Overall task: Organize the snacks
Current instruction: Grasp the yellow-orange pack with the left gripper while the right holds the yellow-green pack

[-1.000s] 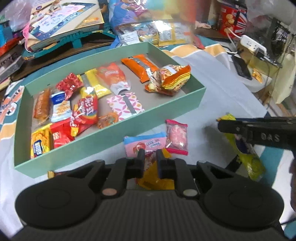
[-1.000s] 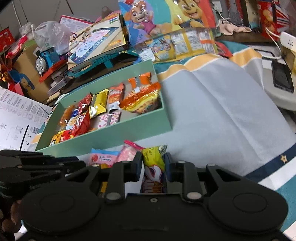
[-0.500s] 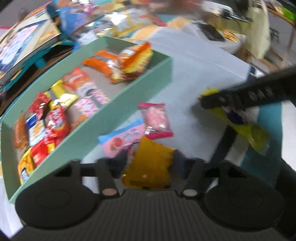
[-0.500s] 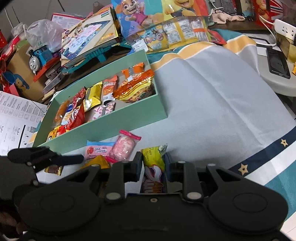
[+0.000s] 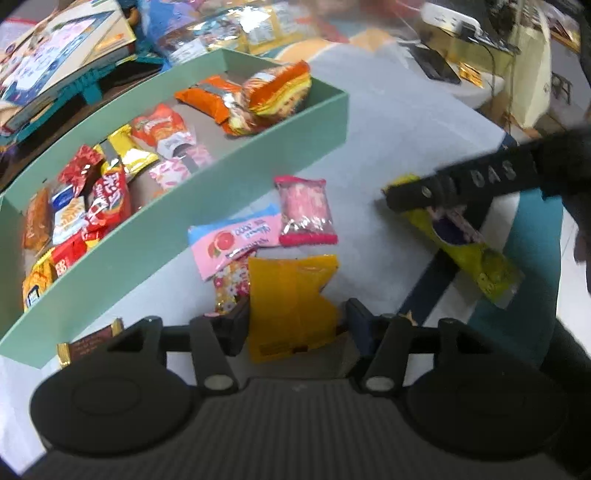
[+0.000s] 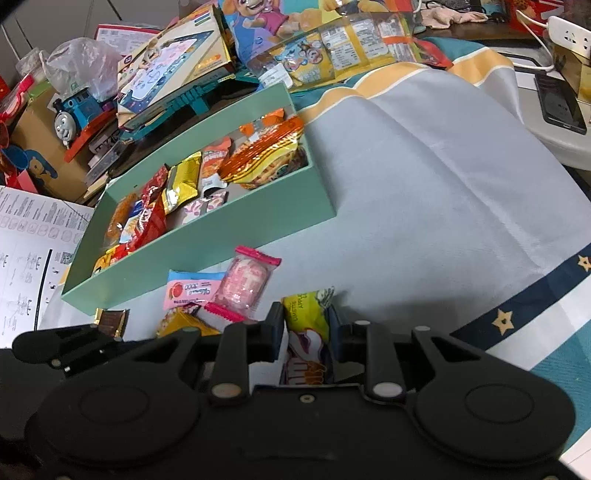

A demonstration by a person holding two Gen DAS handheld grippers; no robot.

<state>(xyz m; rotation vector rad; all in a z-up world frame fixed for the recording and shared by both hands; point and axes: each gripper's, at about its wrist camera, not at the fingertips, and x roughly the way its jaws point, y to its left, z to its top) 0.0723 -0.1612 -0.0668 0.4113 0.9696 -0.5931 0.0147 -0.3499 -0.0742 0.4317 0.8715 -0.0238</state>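
Note:
My left gripper (image 5: 295,321) hangs low over the loose pile, its jaws opening. An orange-yellow packet (image 5: 291,299) lies between them, and the pads do not press it. Just beyond lie a pink candy packet (image 5: 304,210), a pink-and-blue packet (image 5: 236,240) and a small floral packet (image 5: 231,284). My right gripper (image 6: 306,332) is shut on a yellow-green packet (image 6: 306,317). The left wrist view shows that packet (image 5: 480,254) dangling from the right gripper's fingers (image 5: 461,184). Behind the pile stands the mint-green box (image 5: 221,206), holding several snacks.
A brown chocolate bar (image 5: 88,343) lies by the box's near left corner. Toy boxes and a blue toy train (image 6: 74,110) crowd the area behind the box. A printed sheet (image 6: 26,258) lies at the left. A phone (image 6: 557,103) and a power strip (image 6: 569,35) sit at the far right.
My left gripper's jaws went from shut to open and sank closer to the pile, now straddling the orange-yellow packet. The right gripper kept its hold on the yellow-green packet.

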